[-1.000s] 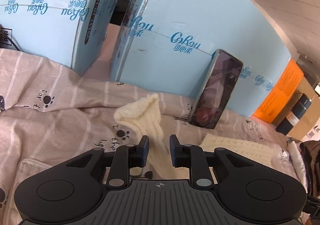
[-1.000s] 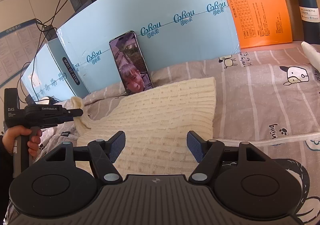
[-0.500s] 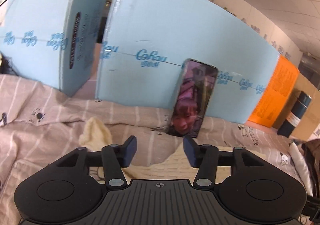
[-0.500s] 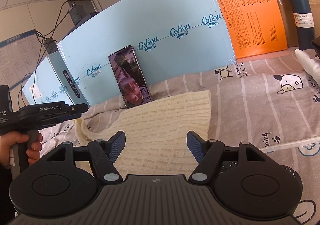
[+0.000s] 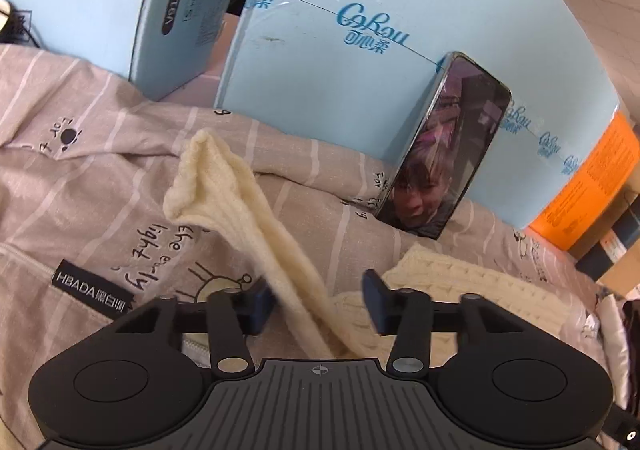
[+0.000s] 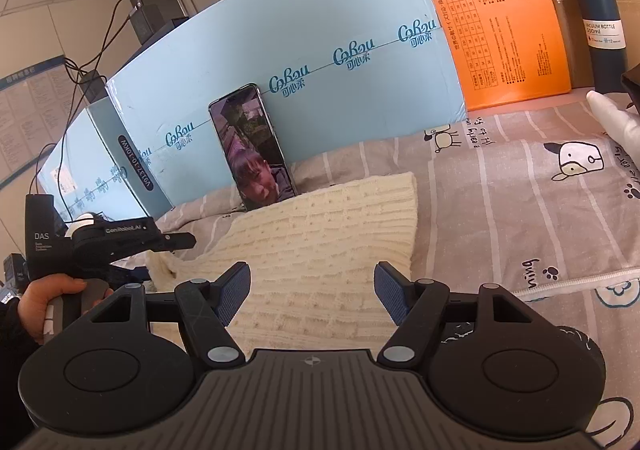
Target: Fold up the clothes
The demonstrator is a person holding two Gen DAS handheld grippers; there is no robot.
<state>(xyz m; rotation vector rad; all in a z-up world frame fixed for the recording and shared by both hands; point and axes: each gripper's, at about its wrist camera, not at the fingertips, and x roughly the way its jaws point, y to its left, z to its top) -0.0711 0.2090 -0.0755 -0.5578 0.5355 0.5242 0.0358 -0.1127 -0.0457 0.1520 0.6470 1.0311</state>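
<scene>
1. The left gripper point(image 5: 320, 298) is pointing down at the cream sweater's point(image 6: 320, 242) sleeve point(image 5: 248, 201). Its jaws have just been closing, yet they are standing apart with the sleeve running between them.
2. The right gripper point(image 6: 312, 290) is hovering half open over the sweater body, gripping nothing.
3. The sweater is lying on the striped bedsheet point(image 6: 520, 201).
4. Closed blue cartons point(image 6: 340, 97) are standing behind, their contents hidden, with a phone point(image 6: 254, 153) leaning against one.
</scene>
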